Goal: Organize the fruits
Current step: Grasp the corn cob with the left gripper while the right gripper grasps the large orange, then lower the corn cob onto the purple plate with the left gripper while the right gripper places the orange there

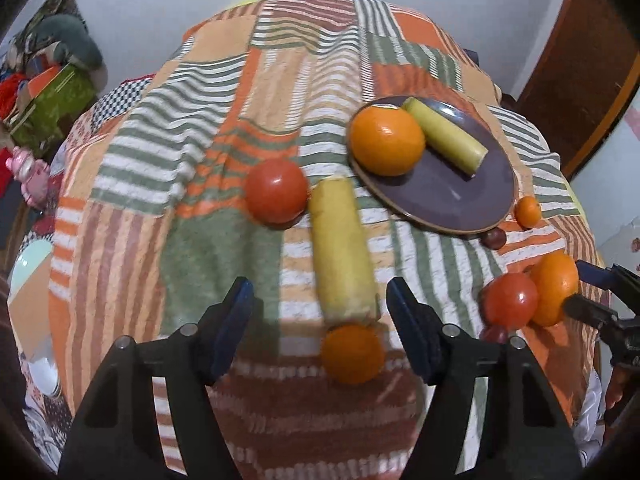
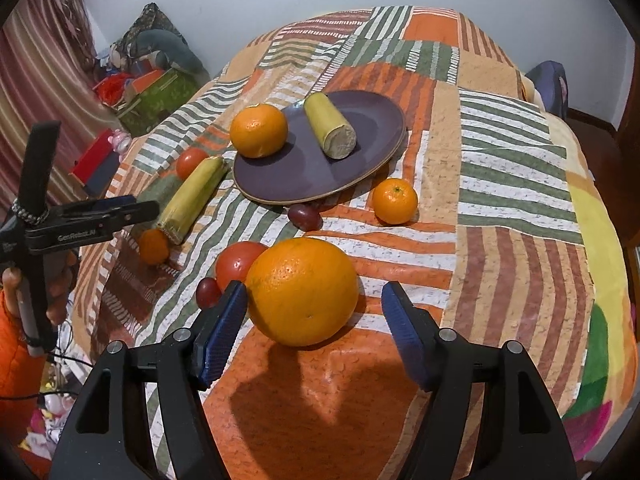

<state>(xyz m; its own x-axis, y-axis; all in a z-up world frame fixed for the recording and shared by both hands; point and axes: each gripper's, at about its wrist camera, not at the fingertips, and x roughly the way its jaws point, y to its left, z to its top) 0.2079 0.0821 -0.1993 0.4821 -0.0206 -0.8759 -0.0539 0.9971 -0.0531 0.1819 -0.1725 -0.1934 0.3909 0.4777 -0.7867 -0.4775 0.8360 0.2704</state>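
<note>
A purple plate (image 2: 360, 120) (image 1: 448, 196) holds an orange (image 2: 258, 130) (image 1: 387, 141) and a yellow-green banana piece (image 2: 330, 125) (image 1: 444, 135). My left gripper (image 1: 320, 304) is open above a second banana piece (image 1: 342, 252) (image 2: 192, 196) and a small orange (image 1: 352, 354) (image 2: 154, 246). A tomato (image 1: 276, 191) lies to its left. My right gripper (image 2: 314, 308) is open around a big orange (image 2: 302, 291) (image 1: 554, 288), apparently not gripping it. Beside the big orange lie another tomato (image 2: 238, 260) (image 1: 510, 300) and a grape (image 2: 207, 292).
A small mandarin (image 2: 395, 201) (image 1: 527, 211) and a dark grape (image 2: 305, 216) lie near the plate's rim. The striped patchwork cloth (image 2: 500, 200) covers the table. Boxes and clutter (image 2: 152, 88) stand at the far left by the wall.
</note>
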